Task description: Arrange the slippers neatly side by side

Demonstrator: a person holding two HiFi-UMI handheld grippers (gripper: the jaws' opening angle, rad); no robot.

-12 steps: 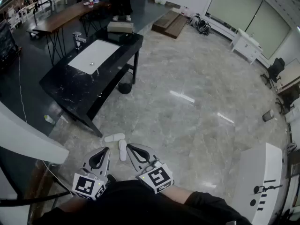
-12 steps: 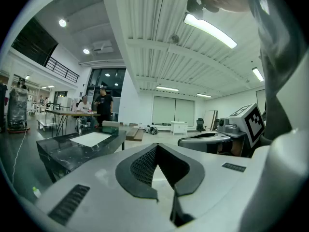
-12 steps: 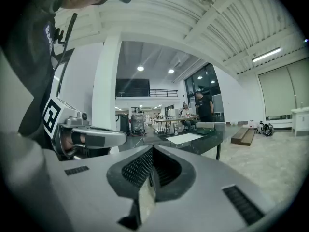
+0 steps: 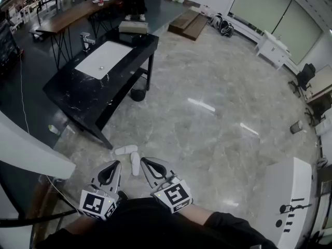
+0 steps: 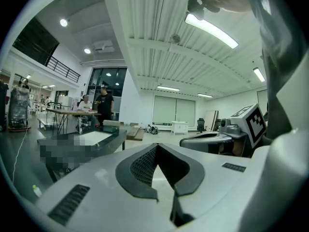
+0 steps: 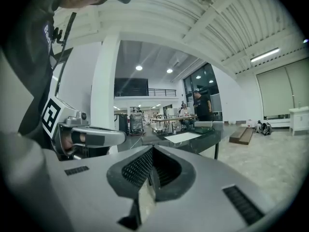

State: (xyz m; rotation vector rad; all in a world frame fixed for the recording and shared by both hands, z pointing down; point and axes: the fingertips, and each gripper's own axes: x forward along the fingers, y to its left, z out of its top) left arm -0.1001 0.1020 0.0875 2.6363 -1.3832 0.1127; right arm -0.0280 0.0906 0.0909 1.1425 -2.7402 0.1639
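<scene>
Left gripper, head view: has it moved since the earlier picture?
No: the left gripper lies just as close beside the nearer white slipper as before; the whole view shifted slightly upward together.

The head view looks steeply down from above the person onto the floor (image 4: pixel 223 118), with the left gripper (image 4: pixel 114 166) and right gripper (image 4: pixel 144 162) near its bottom edge. Each gripper view rides close behind its own jaws, facing level across the room. All 3 views share the black surface (image 4: pixel 72 95).
</scene>
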